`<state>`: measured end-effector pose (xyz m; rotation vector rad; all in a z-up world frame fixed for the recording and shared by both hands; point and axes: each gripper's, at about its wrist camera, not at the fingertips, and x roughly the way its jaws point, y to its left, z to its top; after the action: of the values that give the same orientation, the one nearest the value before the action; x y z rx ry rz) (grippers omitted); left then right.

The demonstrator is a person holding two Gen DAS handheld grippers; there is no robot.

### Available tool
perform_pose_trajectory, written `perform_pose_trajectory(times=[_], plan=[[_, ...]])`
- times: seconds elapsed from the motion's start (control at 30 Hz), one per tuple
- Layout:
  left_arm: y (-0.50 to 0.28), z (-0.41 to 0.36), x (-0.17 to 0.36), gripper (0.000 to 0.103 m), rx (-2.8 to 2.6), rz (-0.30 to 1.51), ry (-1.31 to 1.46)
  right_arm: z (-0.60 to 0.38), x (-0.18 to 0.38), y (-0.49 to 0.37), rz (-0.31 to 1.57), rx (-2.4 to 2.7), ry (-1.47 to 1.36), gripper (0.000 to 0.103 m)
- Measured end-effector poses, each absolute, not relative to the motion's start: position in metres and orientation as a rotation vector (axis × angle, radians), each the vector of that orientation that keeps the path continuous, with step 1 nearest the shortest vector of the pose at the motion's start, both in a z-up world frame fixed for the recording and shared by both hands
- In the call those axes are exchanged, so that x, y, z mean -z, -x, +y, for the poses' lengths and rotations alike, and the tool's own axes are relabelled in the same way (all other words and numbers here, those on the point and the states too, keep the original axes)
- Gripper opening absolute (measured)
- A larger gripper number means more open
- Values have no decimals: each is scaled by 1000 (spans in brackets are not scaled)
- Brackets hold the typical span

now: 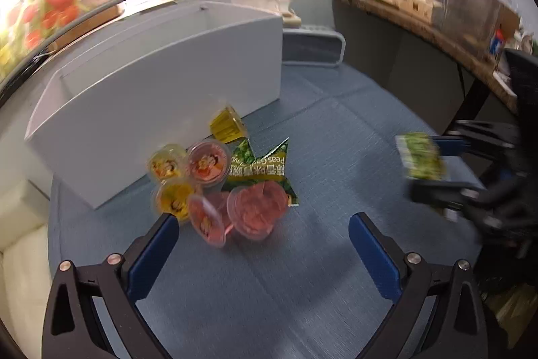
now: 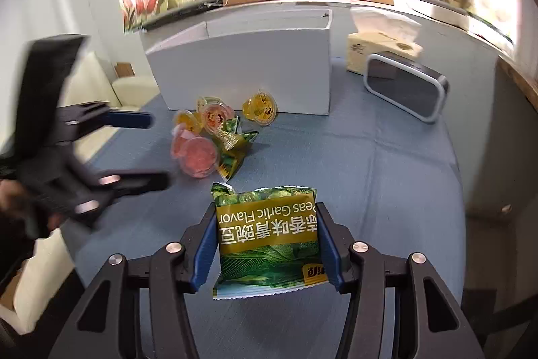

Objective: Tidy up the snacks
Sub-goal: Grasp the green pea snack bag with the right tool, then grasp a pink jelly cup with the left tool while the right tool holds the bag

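Counter (image 2: 386, 157), covered in blue cloth, filled both views. A white open-topped box (image 2: 242, 69) stood at 12 o'clock in the right wrist view, long side facing the camera. A dark device with a white rim (image 2: 407, 86) lay at 2 o'clock, a tissue box (image 2: 380, 49) just behind it.

Right tool (image 2: 265, 241): blue pads clamped on both side edges of a green pea packet (image 2: 269, 238), print upside down ("Peas Garlic Flavor"); packet was held off the cloth at 6 o'clock. In the left wrist view the same packet (image 1: 422, 157) appeared blurred at 3 o'clock, in the right tool (image 1: 433, 164).

Left tool (image 1: 264, 224): jaws wide apart, nothing between them, poised over the cloth near the snack pile. In the right wrist view it (image 2: 154, 150) sat at 9 o'clock, blurred.

A second green pea packet (image 1: 265, 167) lay crumpled in front of the box, pink jelly cups (image 1: 255, 211) and yellow jelly cups (image 1: 168, 164) touching it. One yellow cup (image 1: 227, 123) lay tipped nearby, close to the box wall.
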<state>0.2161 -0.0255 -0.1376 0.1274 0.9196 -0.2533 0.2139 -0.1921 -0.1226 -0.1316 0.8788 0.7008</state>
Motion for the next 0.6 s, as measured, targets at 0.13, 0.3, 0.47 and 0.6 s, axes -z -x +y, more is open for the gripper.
perform_pose_trajectory(times=[0.13, 0.3, 0.47, 0.6], plan=[[-232, -36, 145, 103, 276, 934, -230, -206, 114, -192, 878, -678, 84, 58], [-246, -37, 158, 92, 315, 986, -307, -214, 111, -177, 866, -669, 50, 58], [-259, -31, 165, 80, 310, 1010, -321, -217, 107, -171, 865, -676, 29, 58], [-256, -28, 162, 68, 332, 987, -333, -216, 106, -169, 866, -680, 15, 58]])
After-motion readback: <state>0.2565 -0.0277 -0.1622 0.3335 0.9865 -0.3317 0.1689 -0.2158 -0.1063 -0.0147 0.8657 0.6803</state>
